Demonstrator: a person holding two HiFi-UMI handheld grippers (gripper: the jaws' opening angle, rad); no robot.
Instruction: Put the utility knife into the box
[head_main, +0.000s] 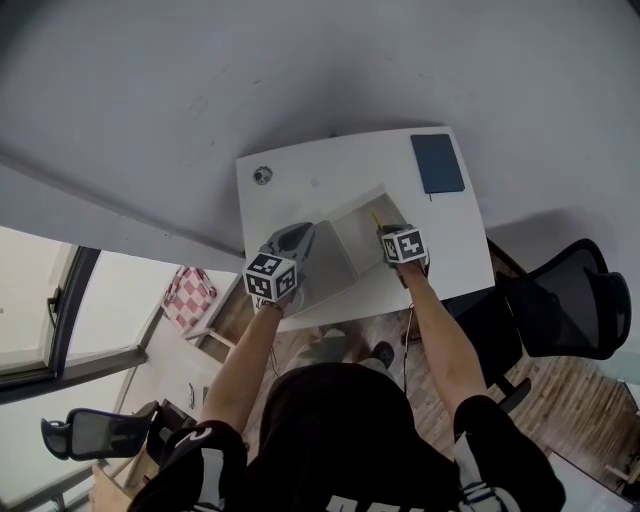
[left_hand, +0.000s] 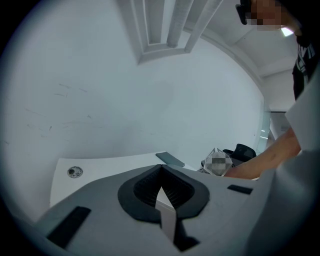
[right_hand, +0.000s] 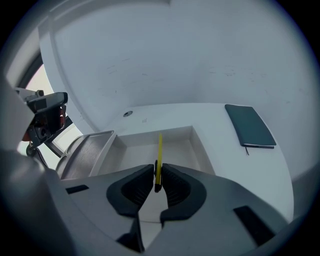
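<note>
Knife: slim yellow utility knife (right_hand: 159, 152), above the open box (right_hand: 202, 148).
Right gripper (right_hand: 158, 182): pinches the knife's near end.
Left gripper (left_hand: 162, 200): clamps the thin lid (left_hand: 166, 215).
Handling: likely light, stiff, slick (may swivel); mid-body hold safer.

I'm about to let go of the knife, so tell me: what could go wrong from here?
1. The right gripper pinches the utility knife only near one end, pointing into the box; on release it may tip and lean against a wall.
2. The left gripper holds the lid by a thin edge; if that slips, the lid could fall onto the knife.
</note>
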